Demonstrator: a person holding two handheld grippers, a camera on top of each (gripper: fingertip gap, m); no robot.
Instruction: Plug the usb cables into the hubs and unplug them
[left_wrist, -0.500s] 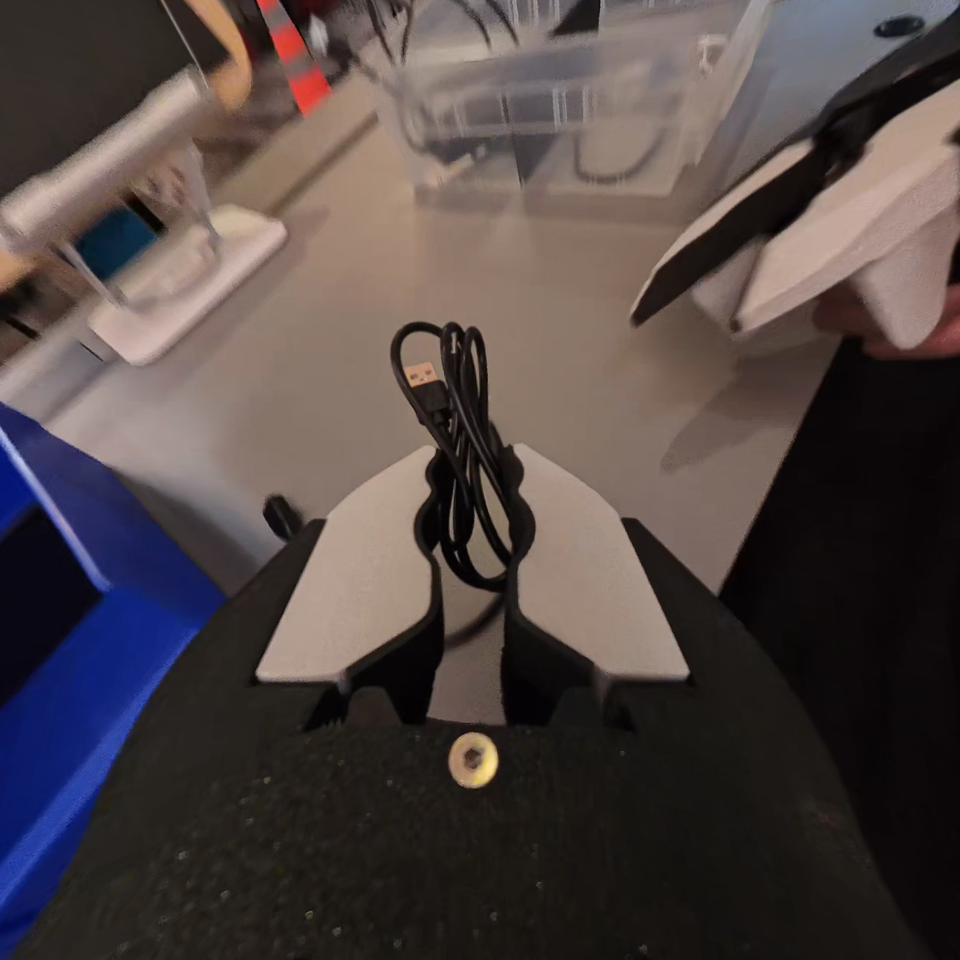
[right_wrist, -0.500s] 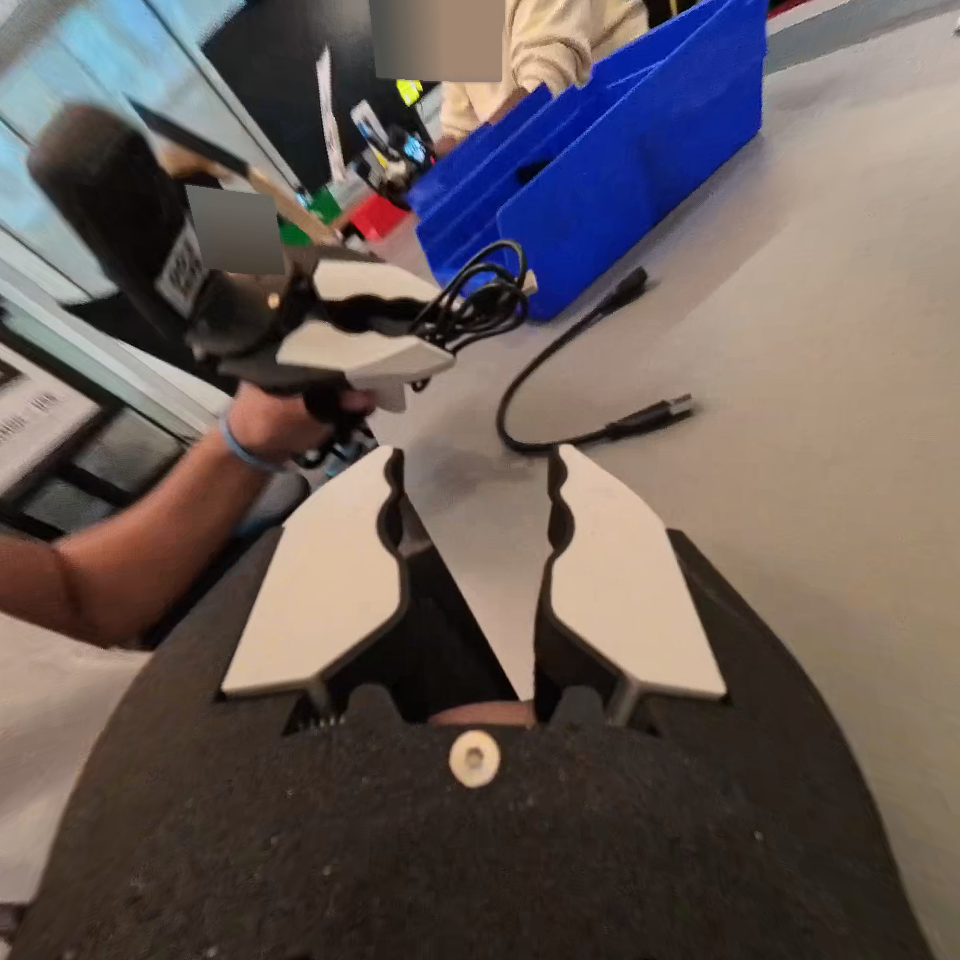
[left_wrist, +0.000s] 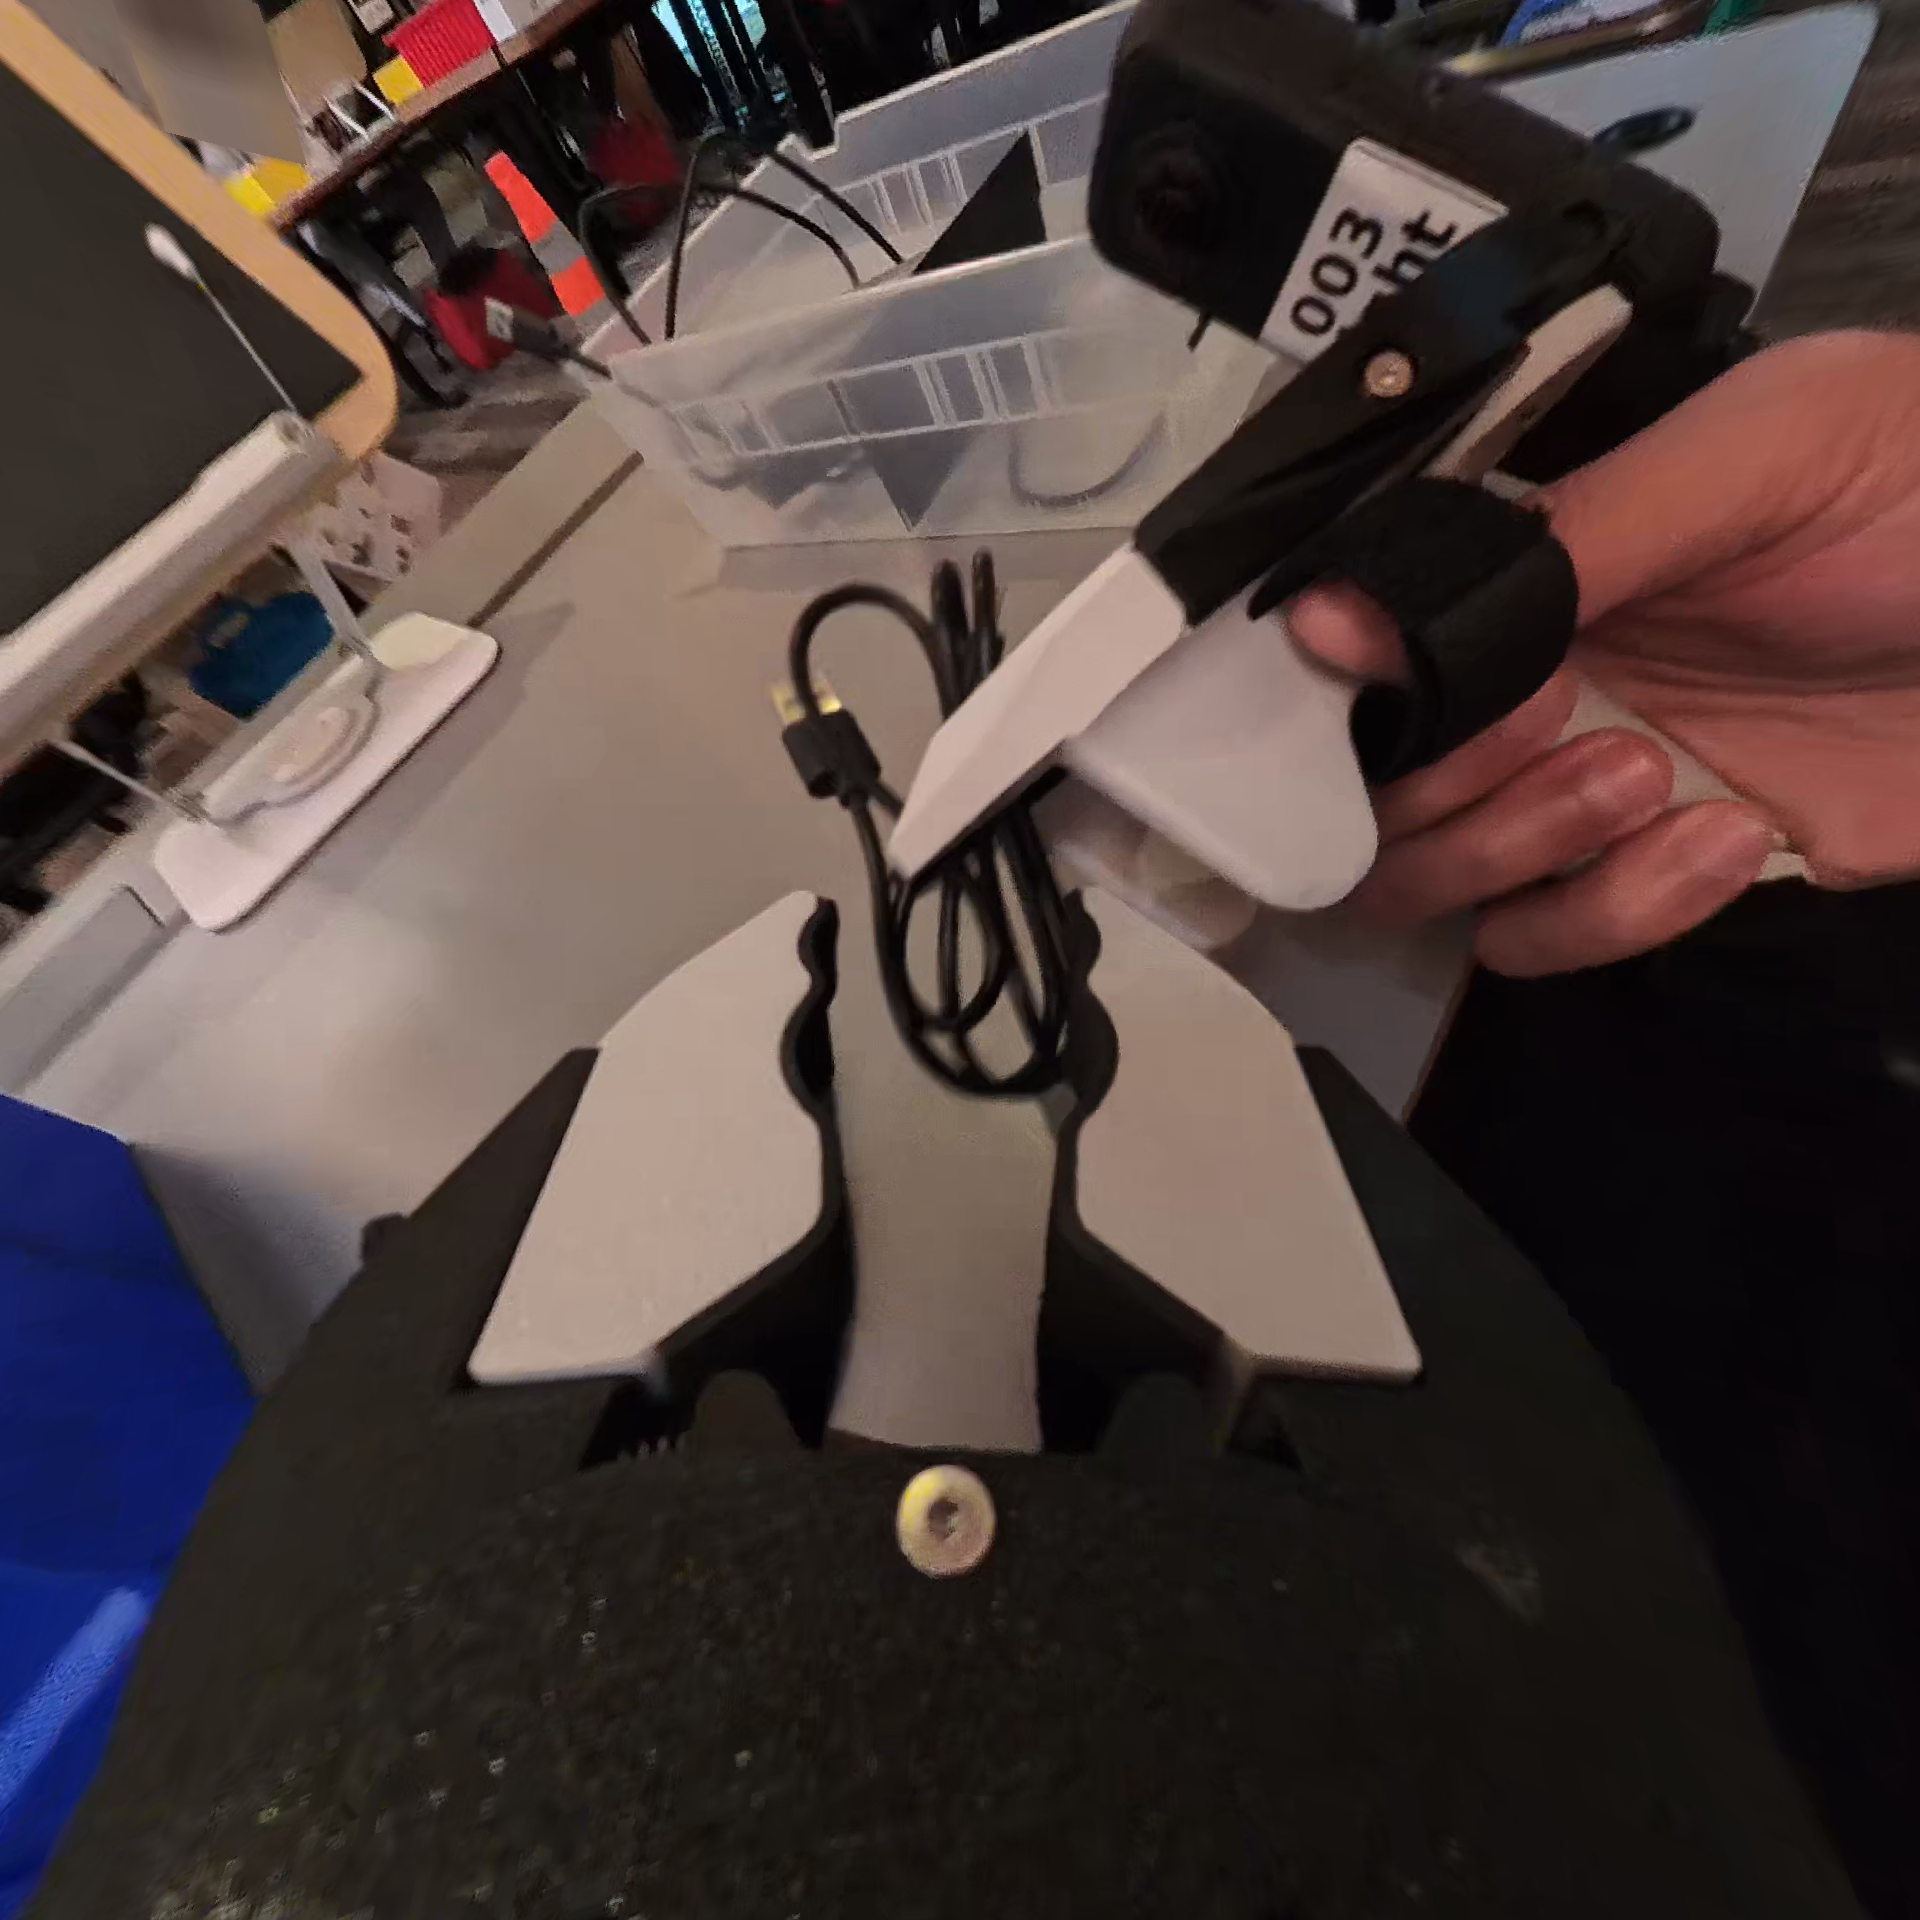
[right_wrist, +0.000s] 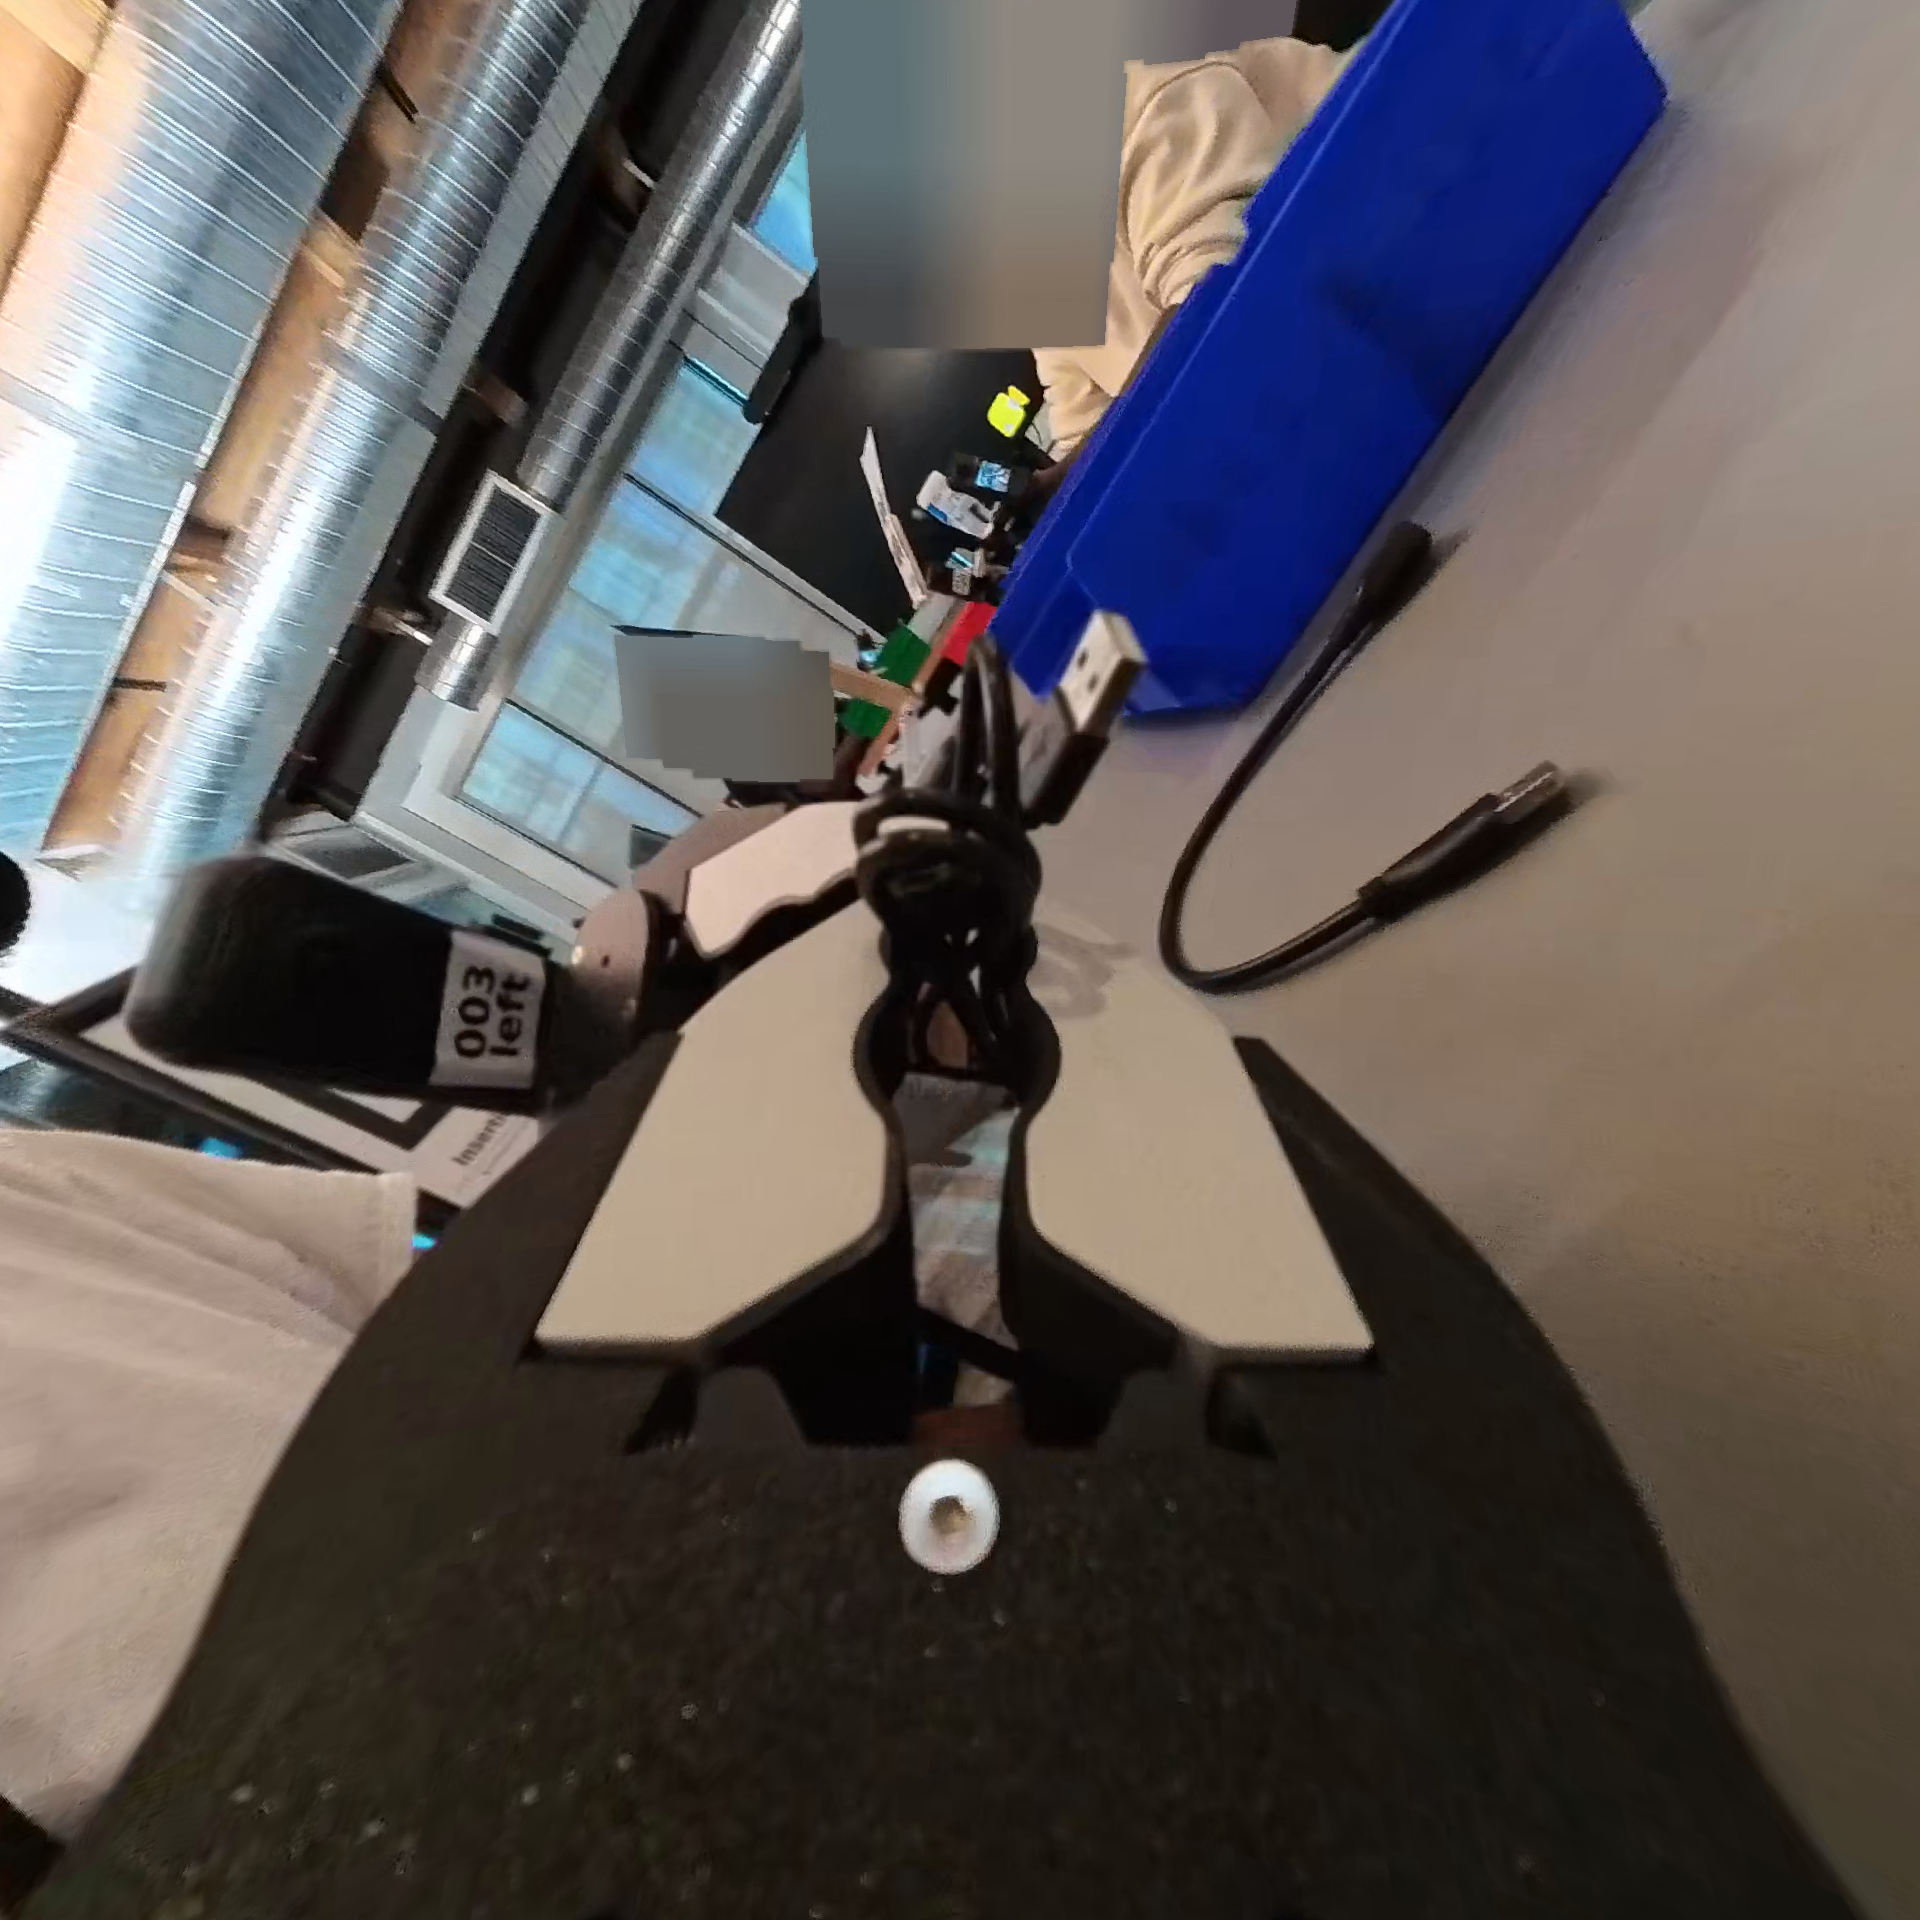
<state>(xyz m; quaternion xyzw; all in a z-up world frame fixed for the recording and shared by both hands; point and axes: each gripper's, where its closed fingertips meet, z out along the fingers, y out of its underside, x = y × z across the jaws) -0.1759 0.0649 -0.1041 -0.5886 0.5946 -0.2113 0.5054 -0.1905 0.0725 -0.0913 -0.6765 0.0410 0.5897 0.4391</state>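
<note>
Grey tabletop (right_wrist: 1662, 1143), mid cable handoff

Right tongs (right_wrist: 956, 997) are pinching the coiled usb cable (left_wrist: 966, 914); left tongs (left_wrist: 956, 935) are gaping wide. Probably uncoiling next.

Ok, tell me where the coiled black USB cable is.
The coiled USB cable hangs above the grey table, pinched by the right gripper and sitting between the open fingers of the left gripper.

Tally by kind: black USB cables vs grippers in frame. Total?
Black USB cables: 2 (coiled cable, loose cable on the table)
Grippers: 2 (left gripper, right gripper)
Total: 4
</note>
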